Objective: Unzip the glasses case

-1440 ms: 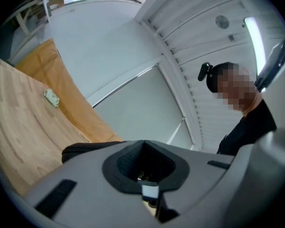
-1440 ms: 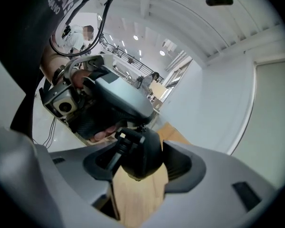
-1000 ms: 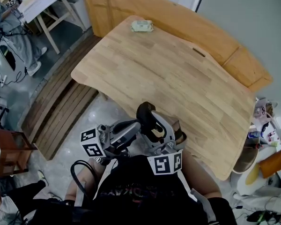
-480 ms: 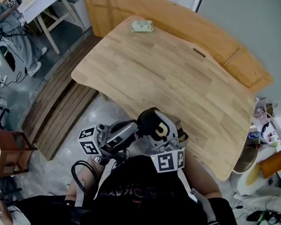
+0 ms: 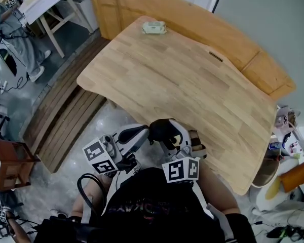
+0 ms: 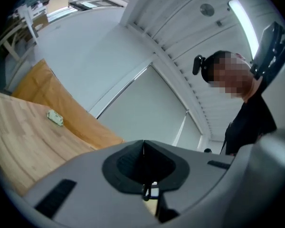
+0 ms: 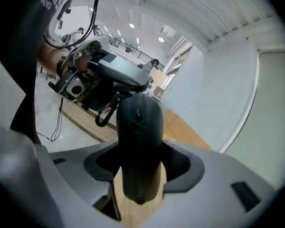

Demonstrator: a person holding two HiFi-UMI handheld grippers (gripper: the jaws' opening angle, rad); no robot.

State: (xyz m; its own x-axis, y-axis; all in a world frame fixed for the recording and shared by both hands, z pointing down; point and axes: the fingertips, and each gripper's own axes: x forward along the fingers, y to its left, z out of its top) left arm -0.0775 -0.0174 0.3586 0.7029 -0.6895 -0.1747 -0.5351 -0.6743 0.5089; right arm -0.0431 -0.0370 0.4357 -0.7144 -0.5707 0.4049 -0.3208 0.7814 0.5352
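The black, oval, soft glasses case (image 7: 138,122) is up in the air, just off the near edge of the big light wooden table (image 5: 192,85). It is not on the table. It is close to the person's black top (image 5: 152,201).

The right gripper (image 7: 138,179) has the case between its two grey jaws. The jaws stand quite wide and press on both sides of the case, and they have just been closing in on it a little more. The case points away from this gripper, towards the side of the table. Its zip (image 7: 137,109) runs down the middle of the side that shows, and it looks closed there.

The left gripper (image 6: 144,167) is also off the near edge of the table, and its tip is at the far end of the case. Its jaws are pressed tight together. A tiny dark bit shows where they meet, but I cannot tell what it is. A thin black loop (image 7: 104,119) hangs under this gripper, beside the case.

A small pale green packet (image 5: 154,28) lies at the far end of the table, well apart from the case.
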